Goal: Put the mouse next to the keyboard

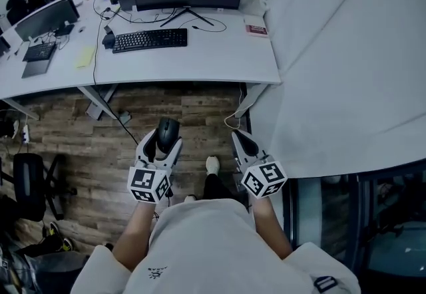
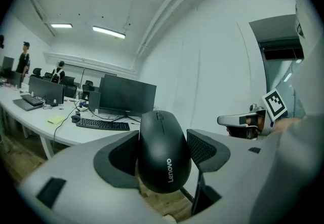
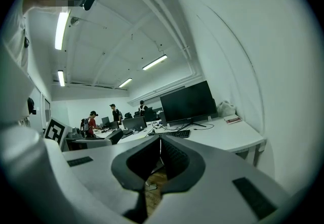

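We hold left gripper [image 1: 162, 147] clamped on black mouse [image 2: 163, 149], jaws pressing its sides, above wood floor [image 1: 86, 146], short of desk [image 1: 219, 63]. Right gripper [image 3: 160, 159] pinched together, nothing between. Keyboard [image 1: 150, 40] lies ahead, slightly left, well apart; its long axis runs across our view. Left gripper nearer. We judge bare desk just right of keyboard suits landing. Mouse shell reads "Lenovo".

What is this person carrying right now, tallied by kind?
Claws: 2, the left claw and the right claw
Mice: 1, a black mouse gripped in the left claw
Total: 3
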Demonstrator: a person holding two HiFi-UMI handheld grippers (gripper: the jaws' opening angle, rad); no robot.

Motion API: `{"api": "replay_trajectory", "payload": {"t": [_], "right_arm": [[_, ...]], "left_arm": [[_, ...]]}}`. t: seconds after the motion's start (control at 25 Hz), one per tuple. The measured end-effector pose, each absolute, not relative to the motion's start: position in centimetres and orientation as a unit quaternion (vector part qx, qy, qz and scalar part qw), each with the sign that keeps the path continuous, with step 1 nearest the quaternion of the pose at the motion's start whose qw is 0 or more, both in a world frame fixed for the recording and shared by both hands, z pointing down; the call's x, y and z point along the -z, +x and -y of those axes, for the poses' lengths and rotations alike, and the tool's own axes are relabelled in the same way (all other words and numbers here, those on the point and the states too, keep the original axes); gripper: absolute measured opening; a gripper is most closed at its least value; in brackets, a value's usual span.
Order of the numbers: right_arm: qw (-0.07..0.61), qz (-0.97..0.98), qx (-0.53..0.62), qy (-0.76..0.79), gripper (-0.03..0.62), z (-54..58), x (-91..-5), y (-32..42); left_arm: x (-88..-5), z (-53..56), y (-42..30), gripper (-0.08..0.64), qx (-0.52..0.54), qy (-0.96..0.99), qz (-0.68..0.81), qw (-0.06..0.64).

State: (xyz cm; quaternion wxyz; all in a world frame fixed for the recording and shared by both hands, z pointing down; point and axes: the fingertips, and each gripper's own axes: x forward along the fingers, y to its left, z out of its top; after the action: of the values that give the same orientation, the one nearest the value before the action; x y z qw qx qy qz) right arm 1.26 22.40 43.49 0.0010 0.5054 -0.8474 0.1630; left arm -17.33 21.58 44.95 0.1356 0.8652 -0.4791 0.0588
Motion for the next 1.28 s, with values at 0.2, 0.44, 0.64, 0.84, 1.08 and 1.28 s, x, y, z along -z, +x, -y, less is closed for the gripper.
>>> {"api": "replay_trajectory", "payload": {"t": [0.2, 0.44, 0.64, 0.84, 1.08, 1.28], "right_arm": [[0.000, 0.854, -0.166, 0.493, 0.018, -17.9, -43.5, 3.2], [0.000, 0.863, -0.168, 0.476, 0.018, -12.4, -43.6, 5.4], [-0.002, 0.871, -0.170, 0.461, 0.018, -8.2, -43.6, 7.6], [0.001, 0.877, -0.174, 0.447, 0.018, -4.7, -44.1, 9.2], [0.009, 0.885, -0.175, 0.432, 0.018, -1.7, -44.8, 10.4], [0.013, 0.886, -0.184, 0.427, 0.018, -0.1, -45.3, 10.7]], "left_arm": [[-44.8, -17.7, -15.5, 0.301, -0.064, 0.858, 0.490, 0.136], [-44.8, -13.1, -13.1, 0.301, -0.073, 0.854, 0.497, 0.134], [-44.6, -9.2, -11.6, 0.301, -0.076, 0.843, 0.515, 0.135], [-45.2, -5.7, -10.2, 0.301, -0.078, 0.832, 0.531, 0.137], [-45.2, -2.5, -9.0, 0.301, -0.068, 0.823, 0.546, 0.138], [-45.3, -0.5, -8.6, 0.301, -0.065, 0.819, 0.551, 0.145]]}}
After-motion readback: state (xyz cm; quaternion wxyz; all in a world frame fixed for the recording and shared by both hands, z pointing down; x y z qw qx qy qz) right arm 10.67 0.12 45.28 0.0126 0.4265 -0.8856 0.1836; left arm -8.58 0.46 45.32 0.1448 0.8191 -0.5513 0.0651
